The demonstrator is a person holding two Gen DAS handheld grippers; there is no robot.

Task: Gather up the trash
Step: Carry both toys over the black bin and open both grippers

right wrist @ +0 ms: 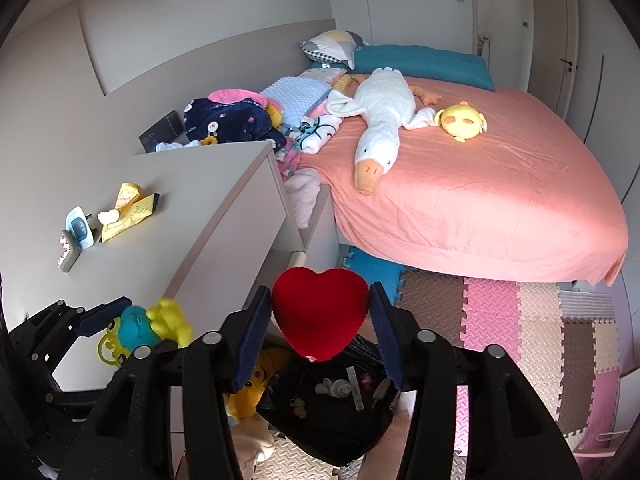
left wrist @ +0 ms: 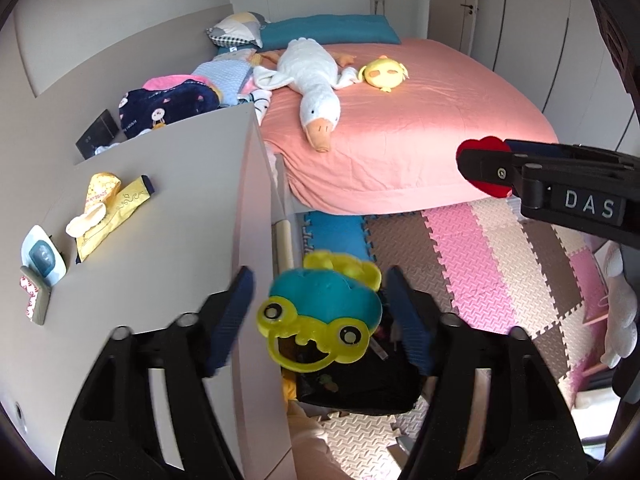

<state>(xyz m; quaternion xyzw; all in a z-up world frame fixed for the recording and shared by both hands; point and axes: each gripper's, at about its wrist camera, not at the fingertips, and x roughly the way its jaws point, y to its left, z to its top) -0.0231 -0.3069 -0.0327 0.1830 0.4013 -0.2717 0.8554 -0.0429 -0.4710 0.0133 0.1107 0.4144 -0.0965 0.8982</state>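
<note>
A blue and yellow frog toy [left wrist: 324, 308] hangs between the wide-spread fingers of my left gripper [left wrist: 320, 280], with a gap on each side. It is above a black bin [left wrist: 356, 392] on the floor. A red plush heart [right wrist: 320, 312] sits between the fingers of my right gripper [right wrist: 318, 294], which stand just clear of its edges, over the same black bin [right wrist: 332, 424]. From the right wrist view the left gripper [right wrist: 132, 320] and the frog toy [right wrist: 140, 326] show at lower left. The right gripper [left wrist: 480, 168] with the heart [left wrist: 486, 146] shows at right in the left wrist view.
Yellow wrappers [left wrist: 112, 200] and a small blue and white item [left wrist: 42, 256] lie on the beige dresser [left wrist: 180, 208] at left. The pink bed [right wrist: 480, 200] holds a white goose plush [right wrist: 380, 120] and a yellow chick plush [right wrist: 464, 120]. Foam mats [right wrist: 520, 320] cover the floor. A yellow plush [right wrist: 256, 388] leans beside the bin.
</note>
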